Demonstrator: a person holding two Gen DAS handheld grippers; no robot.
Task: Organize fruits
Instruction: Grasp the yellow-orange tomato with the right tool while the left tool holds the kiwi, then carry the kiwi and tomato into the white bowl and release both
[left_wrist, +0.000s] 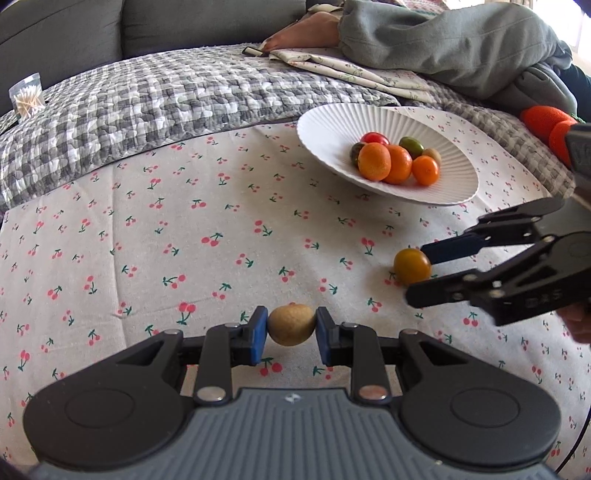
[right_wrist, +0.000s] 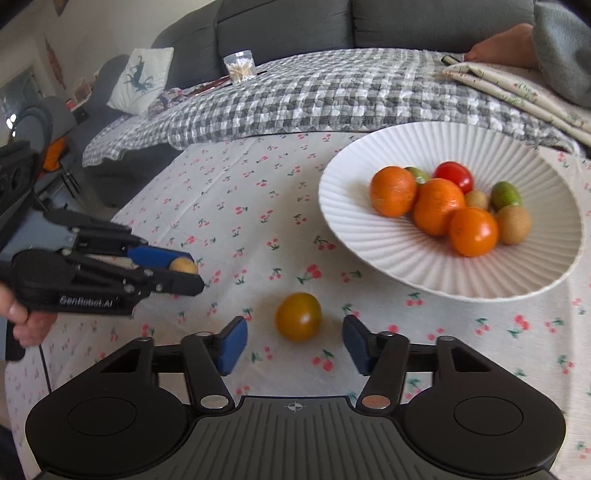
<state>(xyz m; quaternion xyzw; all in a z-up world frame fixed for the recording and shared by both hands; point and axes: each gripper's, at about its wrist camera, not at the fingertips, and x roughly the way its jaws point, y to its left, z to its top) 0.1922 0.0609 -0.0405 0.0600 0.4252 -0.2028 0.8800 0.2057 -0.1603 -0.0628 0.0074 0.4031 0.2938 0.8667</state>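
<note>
Left tongs (left_wrist: 291, 326) pinch tan fruit (left_wrist: 291, 325); right tongs (right_wrist: 295, 341) straddle yellow tomato (right_wrist: 298, 316).

I see bare cloth (left_wrist: 166, 229) across the frame's left and centre. At upper right the plate (left_wrist: 332, 122) blocks passage; the quilt (left_wrist: 147, 99) rises behind.

both grippers are black with blue pads on the fingers (right_wrist: 233, 345), silver screws — one body marked "genrobot.ai".
</note>
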